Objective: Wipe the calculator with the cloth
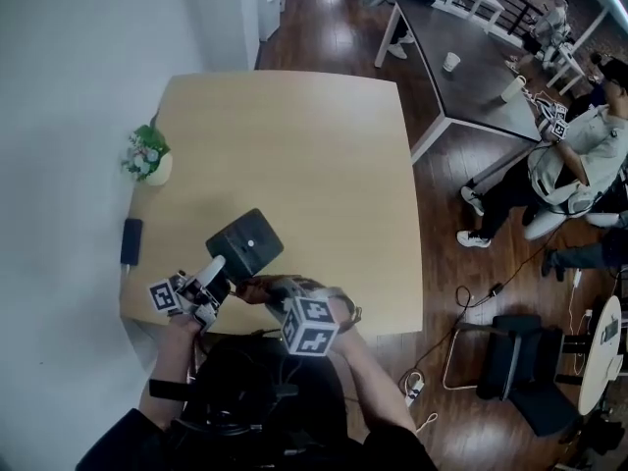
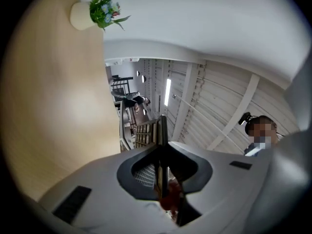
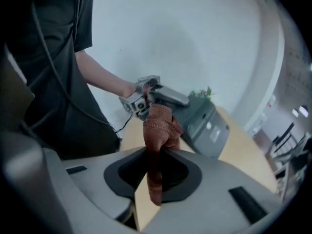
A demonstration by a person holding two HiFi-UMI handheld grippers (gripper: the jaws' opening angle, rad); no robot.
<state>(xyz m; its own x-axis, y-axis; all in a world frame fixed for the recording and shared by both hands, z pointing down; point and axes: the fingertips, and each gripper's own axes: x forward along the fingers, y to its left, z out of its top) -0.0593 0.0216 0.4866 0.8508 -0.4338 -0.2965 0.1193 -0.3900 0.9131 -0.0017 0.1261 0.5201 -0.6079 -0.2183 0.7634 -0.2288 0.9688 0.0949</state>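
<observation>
We judge the wiping to be at its start or barely begun. The left hand-held gripper [image 1: 218,268] has its jaws closed on the near end of the calculator [image 1: 247,243] and holds it raised and tilted above the near edge of the worktop [image 1: 294,145]. The right hand-held gripper [image 3: 155,151] is clamped on the bunched reddish-brown cloth [image 3: 158,126]. The cloth's free end sits right by the held end of the calculator, next to the left jaws, but we cannot tell whether it presses on the casing. The right gripper view shows the calculator's grey back, and nothing tells us which faces have been cleaned. We take it that most of the body is left to wipe.

As for writing, a pale label [image 3: 214,134] sits on the calculator's back, too small for us to read. The marker cube [image 1: 312,324] on each gripper bears only black-and-white square patterns. We see no brand anywhere.
</observation>
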